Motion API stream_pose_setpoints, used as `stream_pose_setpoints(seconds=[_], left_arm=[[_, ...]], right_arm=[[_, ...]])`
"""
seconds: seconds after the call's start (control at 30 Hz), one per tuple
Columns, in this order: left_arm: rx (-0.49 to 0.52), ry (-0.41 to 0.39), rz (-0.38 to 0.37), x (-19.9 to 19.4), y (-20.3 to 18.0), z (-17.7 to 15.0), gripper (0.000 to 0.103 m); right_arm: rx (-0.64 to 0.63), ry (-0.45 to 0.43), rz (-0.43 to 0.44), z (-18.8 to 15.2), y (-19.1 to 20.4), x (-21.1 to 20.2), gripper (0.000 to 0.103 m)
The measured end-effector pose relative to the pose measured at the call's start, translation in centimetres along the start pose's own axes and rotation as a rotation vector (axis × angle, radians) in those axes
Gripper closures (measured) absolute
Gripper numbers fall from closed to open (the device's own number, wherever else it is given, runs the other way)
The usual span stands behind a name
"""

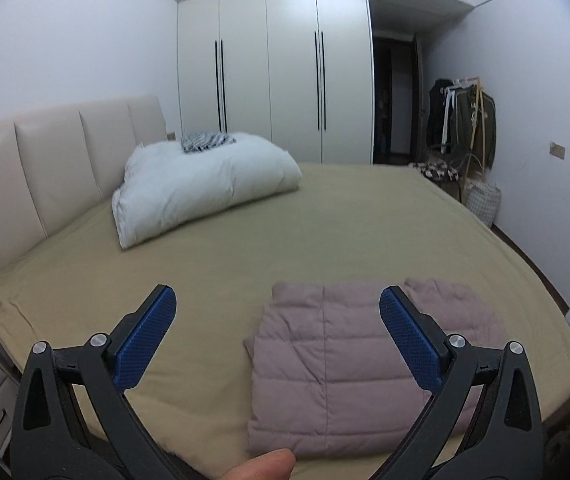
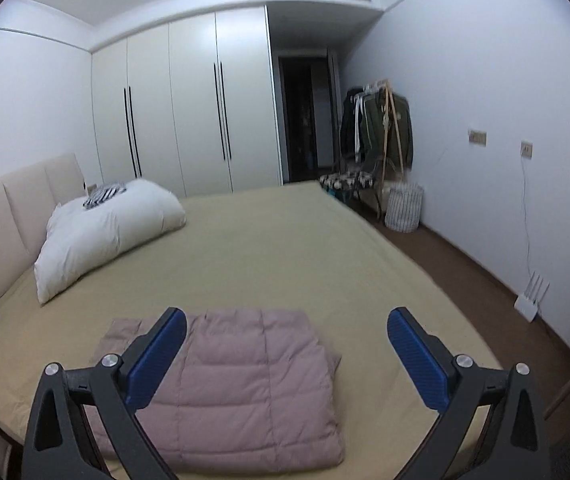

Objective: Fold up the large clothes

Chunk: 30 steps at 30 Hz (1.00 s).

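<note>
A fingertip (image 1: 263, 465) pokes in at the bottom edge of the left wrist view, closest to the lens. Above it the left gripper (image 1: 277, 308) stands spread wide, its blue pads (image 1: 147, 340) clear of everything and nothing between them. Through that gap lies the pink quilted jacket (image 1: 337, 380), folded into a neat rectangle, flat on the tan bed sheet (image 1: 325, 232) near the bed's front edge. In the right wrist view the right gripper (image 2: 287, 328) is likewise released and empty, raised above the same jacket (image 2: 245, 380). Working from left to right across the room beyond: a padded cream headboard (image 1: 45, 168), a white pillow (image 1: 205, 184) with a striped cloth (image 1: 205, 141) on top, white wardrobe doors (image 1: 269, 72), a dark doorway (image 1: 393, 96), a clothes rack (image 1: 465, 116), a laundry basket (image 2: 405, 208).
</note>
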<state>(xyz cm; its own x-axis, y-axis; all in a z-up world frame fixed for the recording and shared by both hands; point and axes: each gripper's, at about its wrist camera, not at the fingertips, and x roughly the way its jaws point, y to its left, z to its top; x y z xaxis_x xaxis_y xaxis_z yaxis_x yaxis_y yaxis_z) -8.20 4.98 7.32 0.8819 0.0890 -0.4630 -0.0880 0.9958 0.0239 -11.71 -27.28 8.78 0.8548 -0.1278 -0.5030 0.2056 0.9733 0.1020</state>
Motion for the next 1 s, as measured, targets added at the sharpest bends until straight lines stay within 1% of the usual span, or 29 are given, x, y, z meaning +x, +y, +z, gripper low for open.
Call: stream_pose_setpoints(seconds=[0.03, 0.07, 0.13, 0.23, 0.27, 0.33, 0.43, 0.53, 0.67, 1.0], left_arm=[[-0.007, 0.048, -0.009, 1.2, -0.3, -1.0, 0.000], [-0.011, 0.104, -0.013, 2.2, -0.6, -2.1, 0.000], [-0.007, 0.187, -0.021, 4.6, -1.0, -4.3, 0.000], [-0.016, 0.296, -0.044, 7.1, -1.4, -7.2, 0.000], [-0.013, 0.319, -0.040, 7.9, -1.6, -8.0, 0.000], [-0.002, 0.337, -0.028, 8.7, -1.8, -8.9, 0.000], [0.010, 0.354, -0.027, 9.2, -2.2, -9.5, 0.000], [0.017, 0.368, -0.027, 8.6, -2.1, -9.2, 0.000], [0.023, 0.390, -0.036, 7.7, -2.6, -9.1, 0.000], [0.028, 0.430, -0.060, 9.0, -3.7, -9.9, 0.000]], right_arm=[[0.015, 0.058, 0.002, -0.9, 0.2, 1.1, 0.000], [0.022, 0.099, 0.001, -1.8, 0.3, 1.8, 0.000], [0.020, 0.187, -0.016, -3.5, 0.8, 3.5, 0.000], [0.004, 0.291, -0.022, -5.6, 1.6, 5.5, 0.000], [-0.002, 0.314, -0.022, -6.2, 1.8, 5.8, 0.000], [-0.015, 0.350, -0.018, -7.1, 2.5, 6.3, 0.000], [-0.040, 0.373, -0.012, -8.2, 3.2, 6.5, 0.000], [-0.078, 0.381, -0.030, -8.6, 4.2, 6.5, 0.000], [-0.095, 0.390, -0.032, -9.0, 4.7, 6.7, 0.000], [-0.118, 0.402, -0.040, -9.4, 4.8, 7.1, 0.000]])
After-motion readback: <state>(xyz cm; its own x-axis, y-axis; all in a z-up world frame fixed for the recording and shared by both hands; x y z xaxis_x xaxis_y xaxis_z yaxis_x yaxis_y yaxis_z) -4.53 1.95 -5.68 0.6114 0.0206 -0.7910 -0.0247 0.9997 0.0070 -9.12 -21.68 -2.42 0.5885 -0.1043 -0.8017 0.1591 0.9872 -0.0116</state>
